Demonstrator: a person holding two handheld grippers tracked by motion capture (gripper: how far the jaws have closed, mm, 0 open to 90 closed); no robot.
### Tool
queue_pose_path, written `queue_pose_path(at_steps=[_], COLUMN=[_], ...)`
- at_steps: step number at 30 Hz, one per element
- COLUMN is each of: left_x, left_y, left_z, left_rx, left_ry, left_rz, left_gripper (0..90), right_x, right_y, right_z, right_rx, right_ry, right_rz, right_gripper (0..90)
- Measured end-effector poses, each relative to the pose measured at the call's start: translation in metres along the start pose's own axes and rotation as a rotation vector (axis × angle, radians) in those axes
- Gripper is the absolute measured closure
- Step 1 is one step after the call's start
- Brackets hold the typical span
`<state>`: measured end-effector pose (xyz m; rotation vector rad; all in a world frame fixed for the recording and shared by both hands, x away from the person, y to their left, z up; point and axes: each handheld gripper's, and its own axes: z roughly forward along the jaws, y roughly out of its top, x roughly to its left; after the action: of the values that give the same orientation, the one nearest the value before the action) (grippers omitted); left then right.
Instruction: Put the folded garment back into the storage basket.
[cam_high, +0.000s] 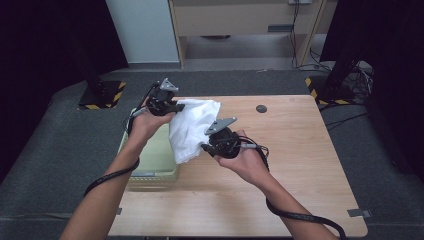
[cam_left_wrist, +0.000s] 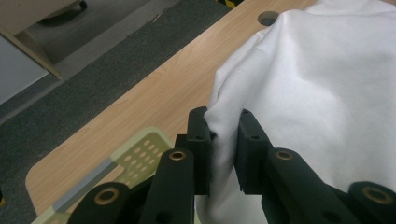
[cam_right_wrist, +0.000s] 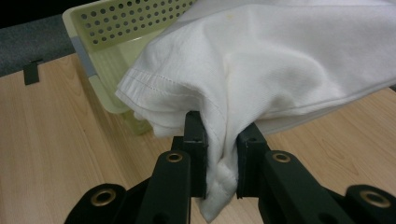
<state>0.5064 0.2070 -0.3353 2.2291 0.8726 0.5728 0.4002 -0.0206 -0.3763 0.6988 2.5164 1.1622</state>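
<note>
The white cloth hangs above the table's left half, stretched between both grippers. The left gripper is clamped on a fold at the cloth's far end, over the green basket at the left edge. The right gripper pinches a bunched hem at its near end.

Quick tally: one white cloth is counted, bunched up, and one pale green perforated basket. Two grippers are seen, a left gripper and a right gripper, with two black fingers each. One wooden counter is there, with one round dark hole in it.
</note>
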Motion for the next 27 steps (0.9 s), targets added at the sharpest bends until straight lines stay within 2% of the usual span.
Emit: queue_pose_path(at_steps=[5,8,17,27], left_x=[0.013,0.020,0.040,0.055], left_y=[-0.010,-0.016,-0.030,-0.049], left_z=[-0.004,-0.005,-0.011,-0.016], left_rx=[0.011,0.030,0.024,0.026], left_ry=[0.016,0.034,0.063,0.082], left_rz=[-0.015,-0.008,-0.036,-0.053], left_gripper=[78.3,78.4,78.4,78.5], right_x=[0.005,0.009,0.016,0.024], right_y=[0.010,0.017,0.033,0.046], right_z=[0.011,0.020,0.038,0.059], right_rx=[0.004,0.007,0.012,0.024], right_ry=[0.010,0.023,0.039,0.053], right_rz=[0.000,-0.005,-0.028,-0.048], right_gripper=[78.3,78.3,78.2,78.2])
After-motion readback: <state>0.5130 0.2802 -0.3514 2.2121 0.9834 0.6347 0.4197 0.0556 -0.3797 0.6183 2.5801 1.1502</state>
